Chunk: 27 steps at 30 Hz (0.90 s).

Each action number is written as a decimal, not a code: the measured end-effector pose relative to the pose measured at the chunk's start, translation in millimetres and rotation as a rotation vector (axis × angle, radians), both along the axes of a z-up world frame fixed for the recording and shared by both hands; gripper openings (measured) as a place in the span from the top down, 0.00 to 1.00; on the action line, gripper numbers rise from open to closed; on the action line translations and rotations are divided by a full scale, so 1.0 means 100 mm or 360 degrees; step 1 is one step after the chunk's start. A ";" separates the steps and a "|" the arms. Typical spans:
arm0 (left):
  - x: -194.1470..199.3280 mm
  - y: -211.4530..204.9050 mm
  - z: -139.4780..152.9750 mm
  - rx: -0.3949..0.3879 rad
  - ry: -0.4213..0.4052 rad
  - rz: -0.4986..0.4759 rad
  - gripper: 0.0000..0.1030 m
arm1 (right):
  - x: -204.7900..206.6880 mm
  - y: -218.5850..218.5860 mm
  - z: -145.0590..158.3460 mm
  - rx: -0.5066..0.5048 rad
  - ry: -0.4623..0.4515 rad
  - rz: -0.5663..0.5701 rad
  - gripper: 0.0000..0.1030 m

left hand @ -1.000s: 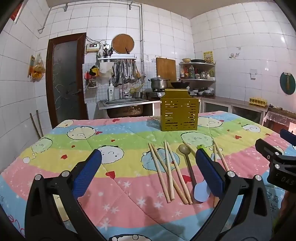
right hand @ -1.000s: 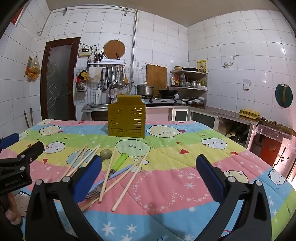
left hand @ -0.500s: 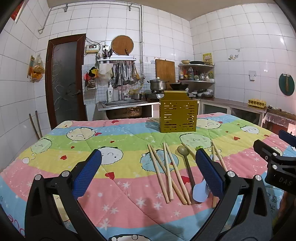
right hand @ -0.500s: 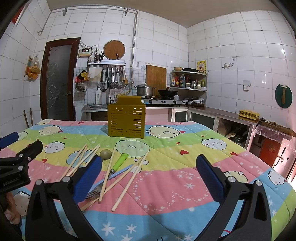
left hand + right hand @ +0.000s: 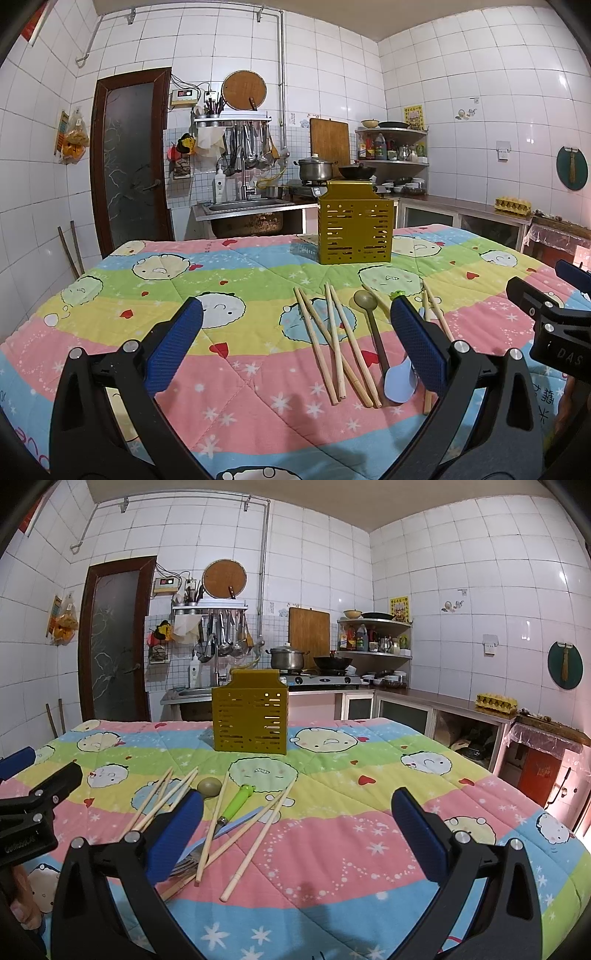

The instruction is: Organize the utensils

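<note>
A yellow slotted utensil holder (image 5: pixel 354 232) stands upright at the far middle of the quilt-covered table; it also shows in the right wrist view (image 5: pixel 250 716). Several wooden chopsticks (image 5: pixel 334 343) lie loose in front of it, beside a dark spoon (image 5: pixel 370 321) and a pale blue spoon (image 5: pixel 399 380). The right wrist view shows chopsticks (image 5: pixel 258 834), a green-handled utensil (image 5: pixel 236 803) and a fork (image 5: pixel 184 866). My left gripper (image 5: pixel 295 347) is open and empty, held above the near table. My right gripper (image 5: pixel 295 830) is open and empty, to the right of the utensils.
The table wears a striped cartoon quilt (image 5: pixel 229 354). Behind it are a sink (image 5: pixel 243 206), a stove with a pot (image 5: pixel 316 170), a door (image 5: pixel 127 162) at the left and counters (image 5: pixel 461 705) along the right wall.
Both grippers stay open. The views shift only slightly; the utensils and holder have not moved.
</note>
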State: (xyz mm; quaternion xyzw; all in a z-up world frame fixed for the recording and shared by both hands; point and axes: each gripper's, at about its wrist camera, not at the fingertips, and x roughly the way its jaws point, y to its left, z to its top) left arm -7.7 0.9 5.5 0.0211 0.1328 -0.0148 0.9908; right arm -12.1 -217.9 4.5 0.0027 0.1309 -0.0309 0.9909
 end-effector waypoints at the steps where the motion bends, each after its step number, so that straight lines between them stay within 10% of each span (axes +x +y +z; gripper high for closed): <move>1: 0.00 0.00 0.00 0.0000 0.0000 0.0000 0.05 | 0.01 0.00 0.00 0.0001 0.0000 0.0000 0.04; 27: 0.00 -0.01 0.01 0.0006 -0.0008 -0.0003 0.05 | 0.01 -0.02 -0.02 0.0009 -0.0006 -0.0003 0.04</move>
